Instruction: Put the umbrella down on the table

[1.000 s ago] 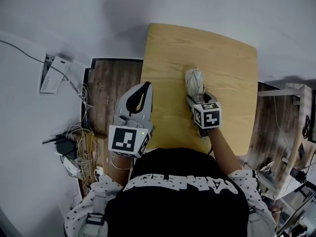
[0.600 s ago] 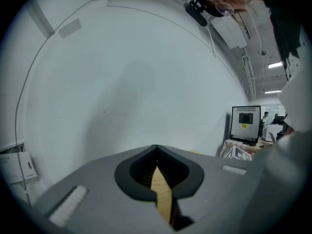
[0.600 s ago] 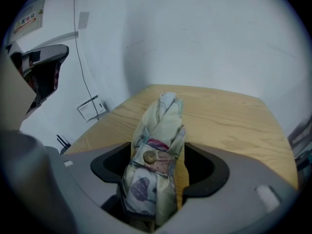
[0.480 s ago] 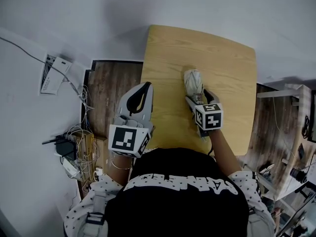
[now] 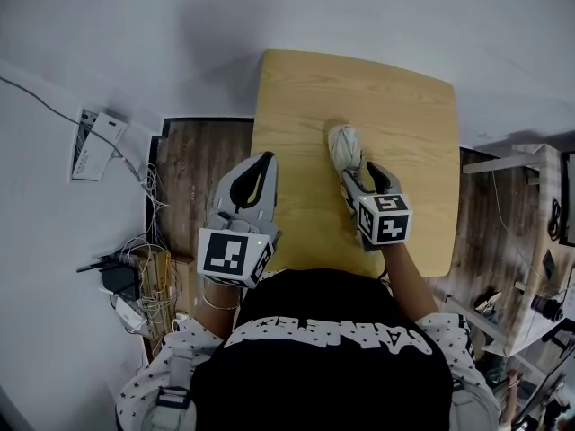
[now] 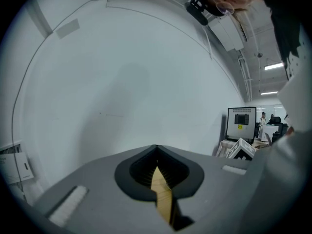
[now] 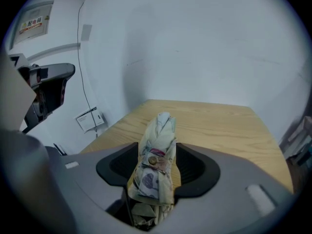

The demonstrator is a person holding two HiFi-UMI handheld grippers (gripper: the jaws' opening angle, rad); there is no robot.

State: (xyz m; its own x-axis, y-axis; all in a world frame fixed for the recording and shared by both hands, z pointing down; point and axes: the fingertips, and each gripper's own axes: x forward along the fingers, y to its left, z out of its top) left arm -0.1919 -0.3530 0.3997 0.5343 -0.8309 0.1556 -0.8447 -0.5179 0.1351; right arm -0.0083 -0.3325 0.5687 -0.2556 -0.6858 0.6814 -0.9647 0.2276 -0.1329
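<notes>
cream umbrella (image 7: 157, 150) between closing right gripper (image 5: 362, 176) jaws, near end hidden

Office: monitor (image 6: 241, 123), ceiling strip lights (image 6: 273, 66)

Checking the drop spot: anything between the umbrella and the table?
Nothing visible. The umbrella already seems to lie on the table, and no other thing shows on its top. The umbrella's near end sits between the jaws of the right gripper, which are closing, with gaps still showing at both pads.
</notes>
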